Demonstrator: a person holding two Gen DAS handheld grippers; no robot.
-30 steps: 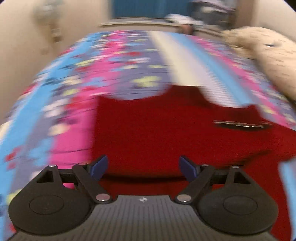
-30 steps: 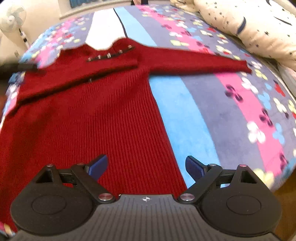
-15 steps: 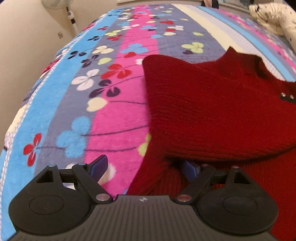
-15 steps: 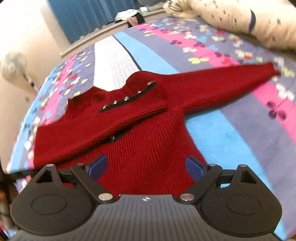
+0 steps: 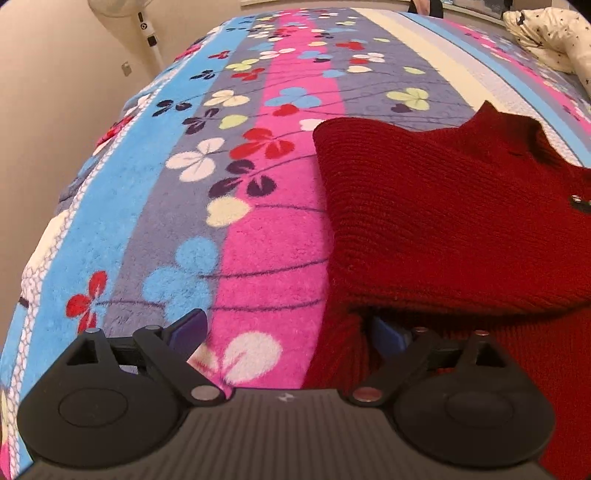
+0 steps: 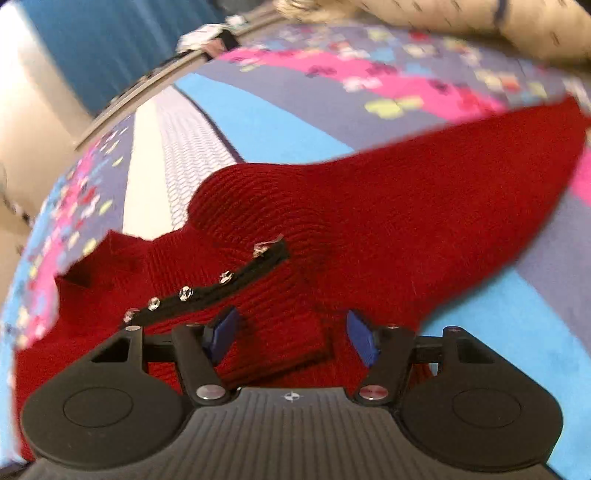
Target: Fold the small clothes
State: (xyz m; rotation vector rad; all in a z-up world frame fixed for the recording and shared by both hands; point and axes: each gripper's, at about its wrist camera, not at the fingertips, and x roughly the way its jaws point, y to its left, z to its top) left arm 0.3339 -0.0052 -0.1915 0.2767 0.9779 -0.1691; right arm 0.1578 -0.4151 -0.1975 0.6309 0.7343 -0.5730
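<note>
The left hand-held gripper (image 5: 288, 332) is spread wide, its right blue pad tucked under a folded sleeve of the red ribbed-knit sweater (image 5: 454, 221). The right hand-held gripper (image 6: 291, 336) is partly spread over the sweater's (image 6: 369, 229) chest, just below its black placket with silver snaps (image 6: 207, 291). Beyond both lies the plush flowered striped bedspread (image 5: 221, 155). No writing is readable.

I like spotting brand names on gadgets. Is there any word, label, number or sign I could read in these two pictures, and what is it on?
No readable words or numbers in either view.
Left gripper: a small pale emblem on its ribbed black body, a symbol only, no letters.
Right gripper: a similar small round emblem, also no letters.
Red sweater: a dark strip with metal snaps, no tag or print showing.
Blanket: flower pattern only.
Fan stand: small dark marks, too small to read.
</note>
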